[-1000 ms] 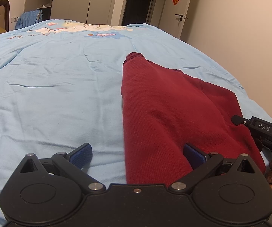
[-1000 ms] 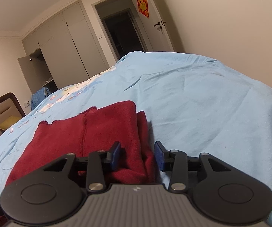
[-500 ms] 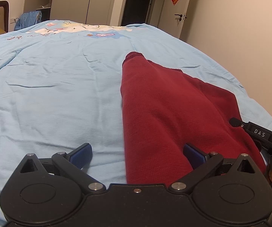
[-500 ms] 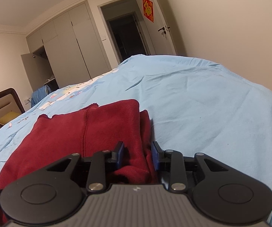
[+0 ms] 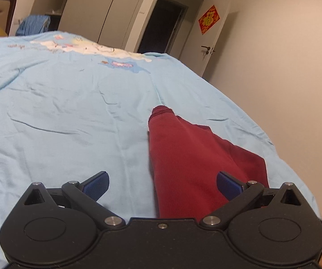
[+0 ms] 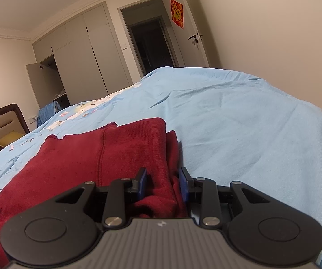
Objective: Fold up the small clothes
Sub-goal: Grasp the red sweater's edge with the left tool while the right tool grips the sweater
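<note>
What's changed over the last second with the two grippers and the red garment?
The right gripper narrowed its fingers from partly open until they pinch the red garment at its folded edge. The left gripper tipped up and back, so the garment sits lower in its view. The left gripper stayed wide open, holding nothing, and the garment still lies folded on the blue bedspread.
</note>
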